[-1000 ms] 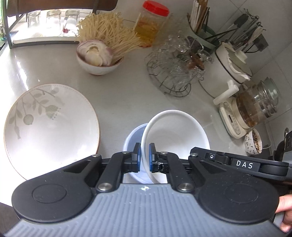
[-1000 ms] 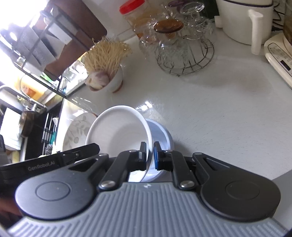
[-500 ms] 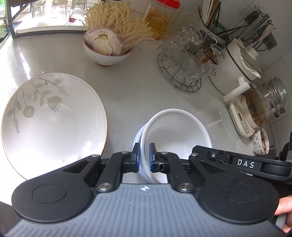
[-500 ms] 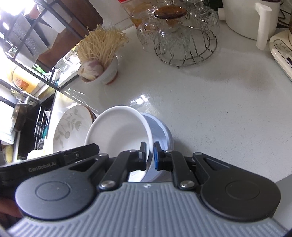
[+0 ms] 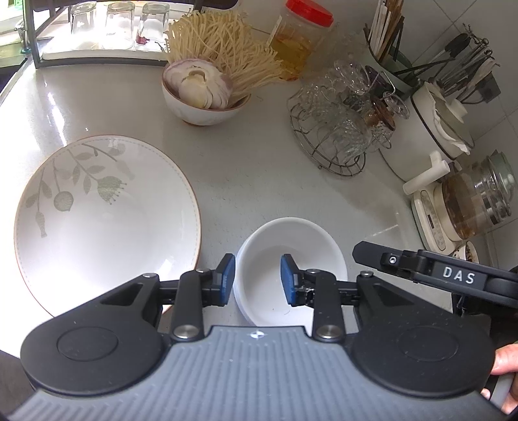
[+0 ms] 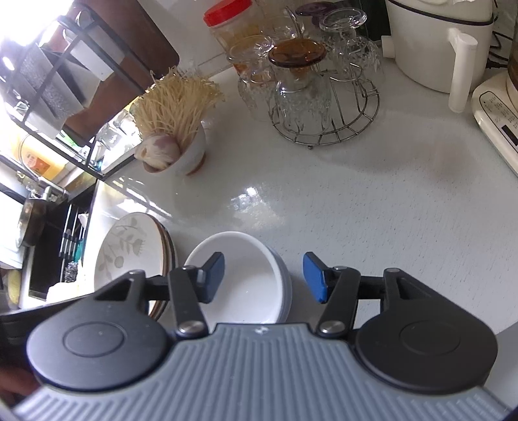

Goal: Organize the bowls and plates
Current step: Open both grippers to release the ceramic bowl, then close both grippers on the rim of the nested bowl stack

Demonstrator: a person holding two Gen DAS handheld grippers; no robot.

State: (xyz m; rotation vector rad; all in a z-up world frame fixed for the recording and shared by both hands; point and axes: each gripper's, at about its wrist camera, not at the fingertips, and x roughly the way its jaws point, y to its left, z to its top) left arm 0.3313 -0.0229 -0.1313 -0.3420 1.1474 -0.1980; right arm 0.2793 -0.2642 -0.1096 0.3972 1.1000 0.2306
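A white bowl (image 5: 301,256) sits level, nested inside a pale blue bowl (image 5: 239,299) on the counter. My left gripper (image 5: 257,278) straddles the white bowl's left rim. Its jaws are opening and the blue pads stand clear of the rim. My right gripper (image 6: 264,275) straddles the right rim of the white bowl (image 6: 246,275) and the blue bowl (image 6: 287,285). Its jaws are also opening, with neither pad touching. A large leaf-patterned plate (image 5: 106,223) lies just left of the bowls; in the right wrist view it tops a stack of plates (image 6: 126,249).
A small bowl of onion and pale strands (image 5: 204,97) stands behind the plate. A wire rack of glasses (image 5: 336,129), a red-lidded jar (image 5: 298,42), a white pot (image 5: 424,136) and a glass kettle (image 5: 469,204) line the back right. A tray of tumblers (image 5: 113,29) is at the back left.
Both grippers have let go of the white bowl's rim and opened. The bowl, tilted before, now rests level inside the blue bowl.
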